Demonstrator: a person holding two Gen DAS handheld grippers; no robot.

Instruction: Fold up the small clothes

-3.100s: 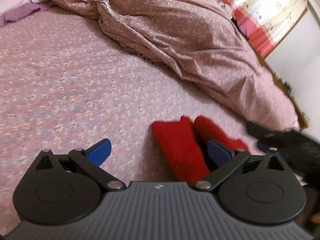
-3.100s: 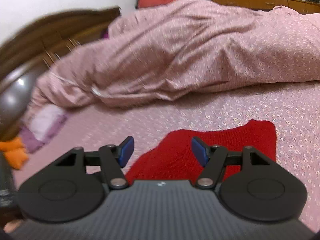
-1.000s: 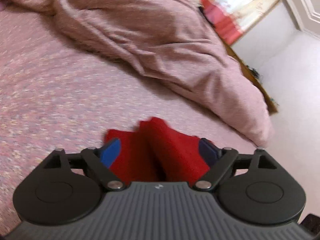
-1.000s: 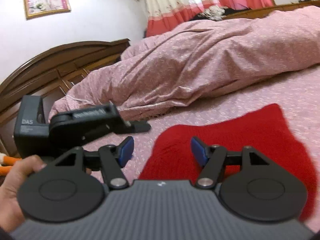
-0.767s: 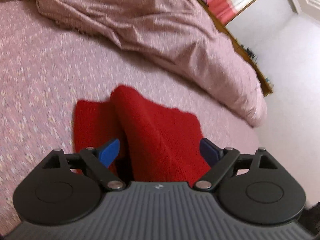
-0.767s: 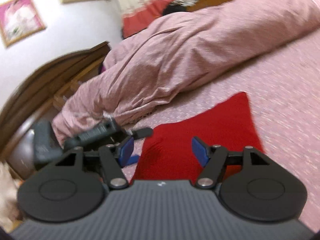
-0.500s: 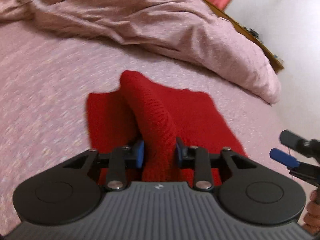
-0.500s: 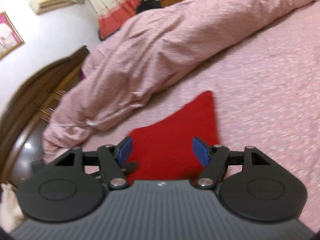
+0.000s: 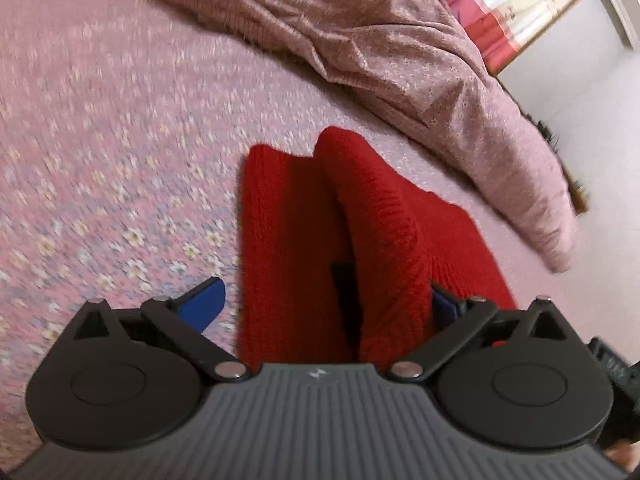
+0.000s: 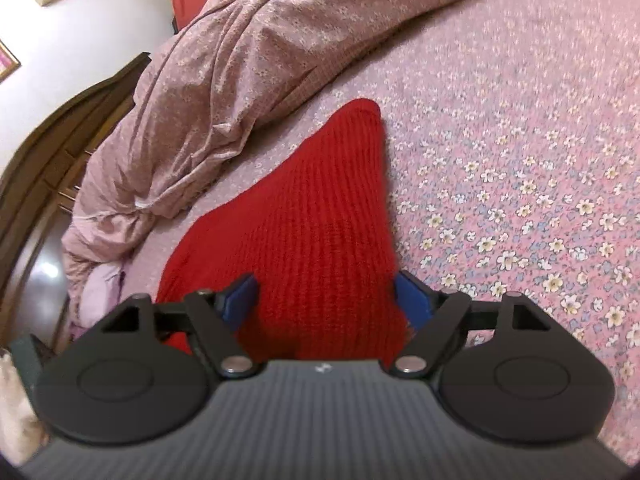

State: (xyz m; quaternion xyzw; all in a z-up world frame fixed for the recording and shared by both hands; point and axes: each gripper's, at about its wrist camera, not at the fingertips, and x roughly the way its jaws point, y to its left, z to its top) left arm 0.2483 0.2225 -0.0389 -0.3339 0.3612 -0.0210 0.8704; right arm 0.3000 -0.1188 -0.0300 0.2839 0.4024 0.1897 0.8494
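- Left gripper (image 9: pixel 320 304): half a second ago its jaws pinched a raised ridge of the red knit (image 9: pixel 360 216); they have just been opening and now stand at their widest. The ridge lies between them, brushing the right pad and clear of the left, so it is released.
- Right gripper (image 10: pixel 324 296): its jaws have also just been opening. The knit fills the gap, but neither pad visibly presses it (nothing held).
- Meaning: the fold looks laid down. A hump remains at 12 o'clock from the left gripper and probably needs flattening.
- Knit's place: on the floral sheet (image 10: pixel 520 160), with the rumpled quilt (image 9: pixel 400 48) beyond at 1 o'clock.
- Containers: none visible.
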